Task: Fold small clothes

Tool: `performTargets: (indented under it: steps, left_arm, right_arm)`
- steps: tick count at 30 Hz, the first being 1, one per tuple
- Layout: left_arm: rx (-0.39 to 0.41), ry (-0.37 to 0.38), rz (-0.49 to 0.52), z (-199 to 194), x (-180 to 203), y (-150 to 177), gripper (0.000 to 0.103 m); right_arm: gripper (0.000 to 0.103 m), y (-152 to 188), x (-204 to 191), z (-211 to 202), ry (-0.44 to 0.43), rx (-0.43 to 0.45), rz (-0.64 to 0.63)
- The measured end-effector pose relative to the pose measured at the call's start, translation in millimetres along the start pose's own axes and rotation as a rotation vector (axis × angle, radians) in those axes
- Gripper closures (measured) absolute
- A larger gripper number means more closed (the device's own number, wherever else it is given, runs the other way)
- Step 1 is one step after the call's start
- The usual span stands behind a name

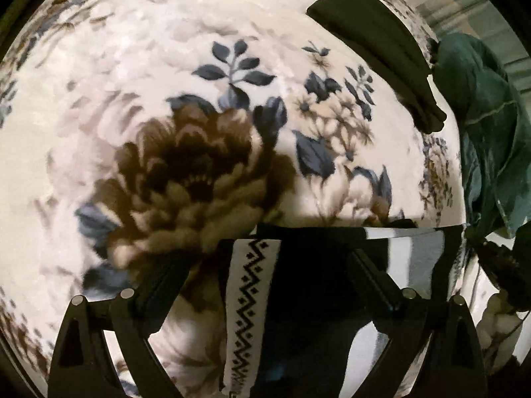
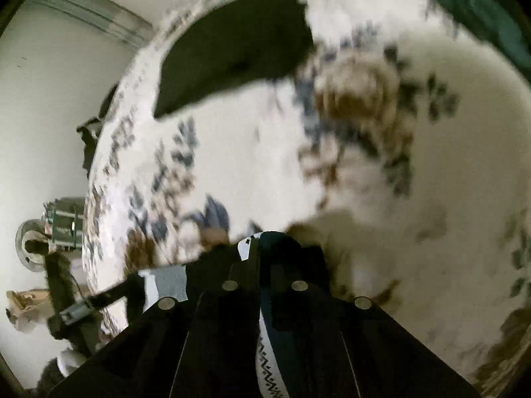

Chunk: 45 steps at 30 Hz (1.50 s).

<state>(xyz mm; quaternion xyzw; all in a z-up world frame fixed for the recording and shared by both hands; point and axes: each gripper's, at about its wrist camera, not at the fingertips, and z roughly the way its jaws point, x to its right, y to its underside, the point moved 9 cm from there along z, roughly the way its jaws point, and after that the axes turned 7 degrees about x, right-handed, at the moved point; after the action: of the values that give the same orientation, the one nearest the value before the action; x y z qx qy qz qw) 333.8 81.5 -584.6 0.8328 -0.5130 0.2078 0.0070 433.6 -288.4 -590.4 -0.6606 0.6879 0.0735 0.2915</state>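
A small black garment with a white zigzag-patterned waistband and grey-white stripes lies on a floral blanket. My left gripper is open, its fingers standing on either side of the garment. My right gripper is shut on the same garment at its waistband, which shows between the fingers. A folded dark olive piece lies at the blanket's far right; it also shows in the right wrist view.
A crumpled teal cloth lies at the blanket's right edge. In the right wrist view the blanket's left edge drops to a pale floor with a metal fixture and clutter. The view is motion-blurred.
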Motion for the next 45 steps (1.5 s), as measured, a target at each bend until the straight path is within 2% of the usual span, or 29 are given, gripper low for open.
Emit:
performTargets:
  steps: [4, 5, 6, 8, 11, 13, 14, 15, 16, 18, 21, 23, 25, 26, 27, 28, 30, 31, 33, 35, 39, 40, 41, 42, 44, 45]
  left_arm:
    - [0.004, 0.056, -0.101, 9.0, -8.9, -5.1, 0.006]
    - [0.029, 0.073, -0.146, 10.1, -13.9, -10.6, 0.031]
    - [0.043, 0.096, -0.173, 10.7, -15.8, -15.1, 0.092]
    - [0.063, 0.137, -0.257, 11.0, -26.4, -28.2, 0.091]
    - [0.056, 0.123, -0.267, 11.2, -32.3, -34.6, 0.09]
    - [0.011, 0.109, -0.224, 7.8, -26.3, -30.1, 0.086]
    - [-0.007, 0.094, -0.192, 2.6, -23.2, -25.2, 0.082]
    - [-0.021, 0.086, -0.168, -1.7, -20.6, -19.7, 0.076]
    - [-0.035, 0.052, -0.133, -10.1, -19.7, -9.5, 0.068]
    - [-0.042, -0.041, -0.074, -21.7, -25.2, 9.5, 0.018]
    - [-0.061, -0.177, -0.002, -41.5, -40.5, 60.2, 0.016]
    - [-0.105, -0.222, -0.011, -42.2, -57.1, 96.2, 0.016]
    - [-0.147, -0.256, -0.044, -38.0, -74.5, 123.5, 0.016]
    - [-0.159, -0.269, -0.071, -34.7, -85.5, 137.6, 0.016]
    - [-0.169, -0.281, -0.091, -31.5, -94.0, 146.9, 0.016]
    - [-0.184, -0.271, -0.129, -24.9, -103.4, 157.5, 0.016]
    - [-0.179, -0.242, -0.169, -15.7, -111.7, 163.6, 0.003]
    - [-0.167, -0.219, -0.188, -11.0, -114.3, 163.0, 0.0]
    - [-0.167, -0.215, -0.223, -1.3, -120.5, 160.0, 0.0]
    - [-0.202, -0.243, -0.241, 3.8, -123.4, 159.4, 0.0]
    - [-0.268, -0.252, -0.267, 0.5, -123.2, 158.0, 0.0]
    - [-0.262, -0.232, -0.292, -6.5, -120.4, 153.8, 0.0]
    - [-0.204, -0.178, -0.318, -20.5, -113.2, 141.6, 0.0]
    - [-0.144, -0.131, -0.32, -31.3, -106.1, 127.4, 0.0]
    - [-0.039, -0.064, -0.307, -45.3, -91.8, 97.5, 0.0]
    - [-0.004, 0.012, -0.31, -44.0, -80.5, 79.2, 0.0]
  right_arm:
    - [0.1, -15.1, -3.6, -6.6, 0.013, 0.001, -0.042]
    - [0.1, -17.0, -1.3, -2.2, 0.026, -0.007, -0.045]
    - [0.1, -17.5, 2.1, 8.1, 0.042, -0.034, -0.055]
    - [0.1, -15.7, 9.9, 23.9, 0.087, -0.059, -0.066]
    - [0.099, -0.9, 19.9, 50.2, 0.079, -0.16, -0.001]
    - [0.086, 11.0, 31.0, 46.6, 0.053, -0.208, 0.08]
    - [0.068, 16.3, 35.7, 38.7, 0.054, -0.212, 0.091]
    - [0.055, 24.7, 42.3, 23.4, 0.051, -0.206, 0.107]
    - [0.054, 32.3, 47.0, 12.7, 0.046, -0.201, 0.127]
    - [0.054, 60.1, 59.4, -8.8, 0.037, -0.227, 0.206]
    - [0.054, 119.0, 69.4, -27.9, 0.025, -0.312, 0.292]
    - [0.054, 144.2, 71.8, -30.3, 0.027, -0.345, 0.313]
    - [0.054, 164.2, 70.1, -28.1, 0.007, -0.341, 0.334]
    - [0.064, 170.5, 68.3, -27.3, 0.004, -0.328, 0.337]
    - [0.097, 175.8, 65.0, -28.8, 0.006, -0.299, 0.338]
    - [0.096, 178.8, 64.0, -30.8, 0.019, -0.287, 0.339]
    - [0.097, 180.2, 61.7, -43.3, 0.058, -0.236, 0.315]
    - [0.097, 178.2, 61.5, -49.9, 0.082, -0.218, 0.295]
    - [0.097, 174.3, 65.9, -67.4, 0.119, -0.182, 0.279]
    - [0.097, 171.0, 73.5, -77.4, 0.15, -0.178, 0.289]
    - [0.097, 172.8, 85.6, -67.4, 0.187, -0.23, 0.269]
    - [0.097, 174.9, 84.2, -60.1, 0.175, -0.272, 0.256]
    - [0.097, 176.2, 82.3, -53.3, 0.168, -0.33, 0.237]
    - [0.092, 171.8, 79.9, -51.4, 0.166, -0.356, 0.226]
    - [0.075, 151.4, 70.6, -53.5, 0.144, -0.335, 0.185]
    - [0.055, 139.8, 65.5, -55.5, 0.135, -0.311, 0.158]
